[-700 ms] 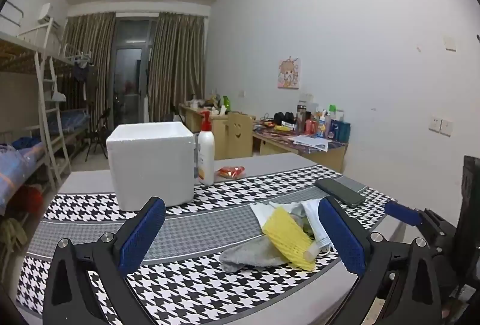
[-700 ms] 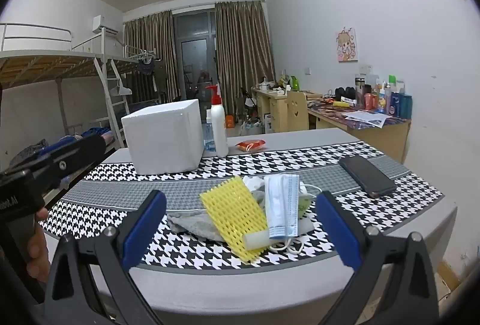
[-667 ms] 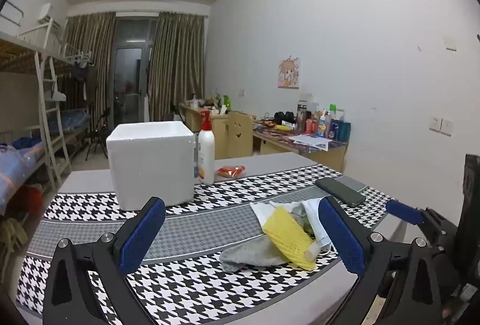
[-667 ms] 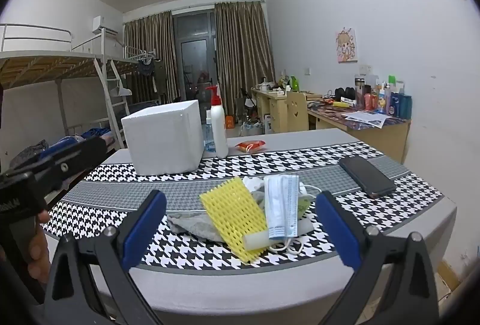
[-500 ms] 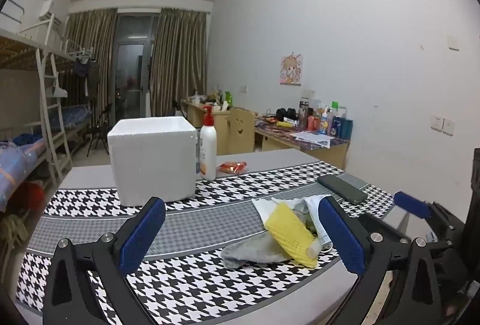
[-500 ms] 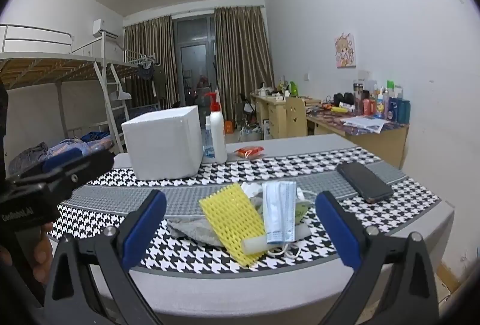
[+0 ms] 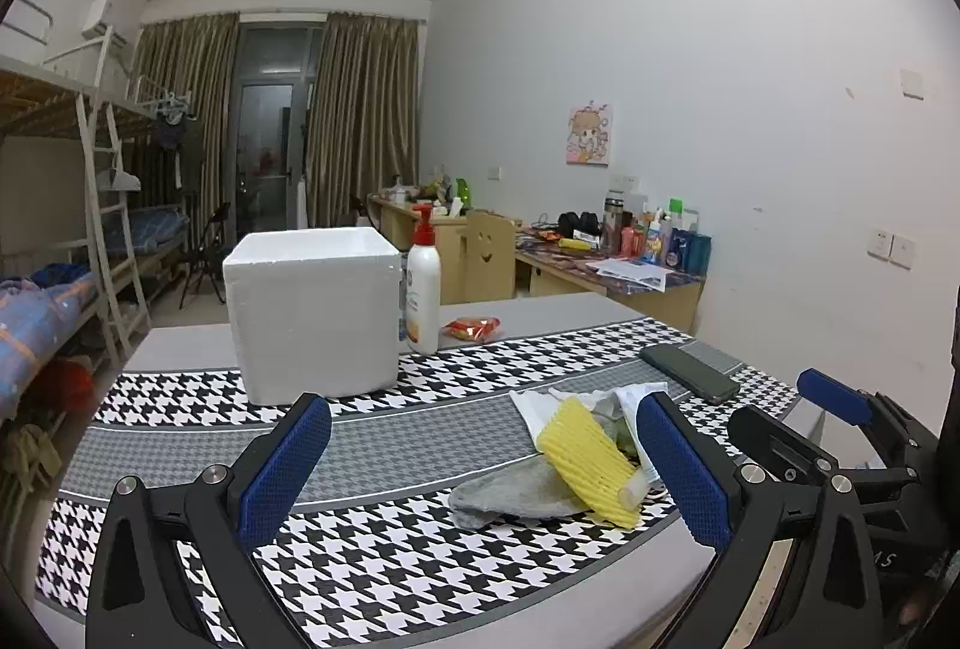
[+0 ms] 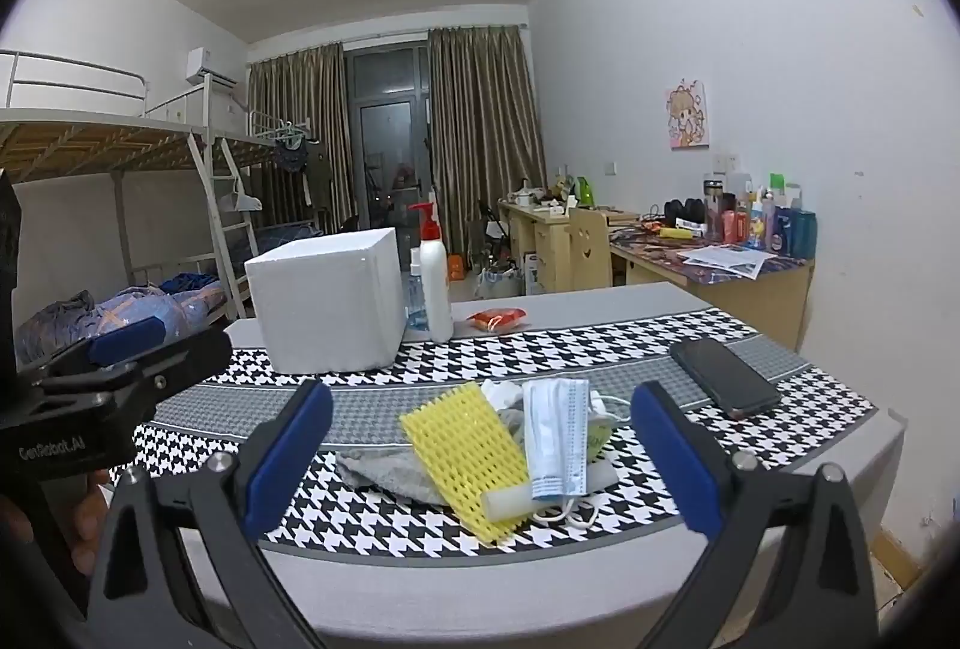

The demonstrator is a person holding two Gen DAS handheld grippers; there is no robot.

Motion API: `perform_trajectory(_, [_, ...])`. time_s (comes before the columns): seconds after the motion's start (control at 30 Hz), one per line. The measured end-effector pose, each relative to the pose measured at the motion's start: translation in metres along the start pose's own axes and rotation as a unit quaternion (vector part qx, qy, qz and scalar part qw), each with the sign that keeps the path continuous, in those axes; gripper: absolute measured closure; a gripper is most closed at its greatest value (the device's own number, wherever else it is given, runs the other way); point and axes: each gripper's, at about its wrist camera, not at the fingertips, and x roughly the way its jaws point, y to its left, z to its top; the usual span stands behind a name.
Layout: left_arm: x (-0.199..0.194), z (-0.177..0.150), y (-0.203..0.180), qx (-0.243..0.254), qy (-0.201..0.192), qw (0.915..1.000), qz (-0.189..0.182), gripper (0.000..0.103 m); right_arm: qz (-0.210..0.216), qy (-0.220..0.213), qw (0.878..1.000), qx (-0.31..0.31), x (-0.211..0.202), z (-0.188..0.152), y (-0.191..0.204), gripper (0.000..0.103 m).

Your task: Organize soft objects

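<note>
A pile of soft things lies on the houndstooth table runner (image 8: 600, 349): a yellow foam net (image 8: 468, 460) (image 7: 585, 460), a folded face mask (image 8: 555, 436), a grey cloth (image 8: 384, 472) (image 7: 510, 493) and white pieces beneath. A white foam box (image 8: 330, 307) (image 7: 312, 313) stands behind. My right gripper (image 8: 480, 463) hovers before the pile, open, nothing between its blue pads. My left gripper (image 7: 480, 469) is open too, left of the pile, with the pile near its right finger. The right gripper's body (image 7: 840, 451) shows at the left wrist view's right edge.
A pump bottle (image 8: 435, 283) and a red snack packet (image 8: 498, 318) sit behind the box. A black phone (image 8: 723, 376) lies at the right of the table. A hand (image 8: 84, 517) holds the left gripper's handle. Bunk beds stand left, cluttered desks right.
Both cameras have tilted up slightly, so the table and the pile sit lower in view. The objects themselves have not moved, and both grippers stay open.
</note>
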Motion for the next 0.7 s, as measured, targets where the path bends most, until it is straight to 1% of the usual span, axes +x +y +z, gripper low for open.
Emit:
perform_trajectory(0.3, [0.0016,0.0,-0.0008,0.003,0.001,1.0,-0.002,0.001,0.001,0.002,1.0,-0.002,0.0005,0.0008,0.0008,0.002])
perform_trajectory(0.7, [0.0061,0.0002,0.001,-0.002,0.012,0.9999,-0.001,0.001,0.003,0.004,1.0,-0.002,0.0039,0.0004,0.0003,0.002])
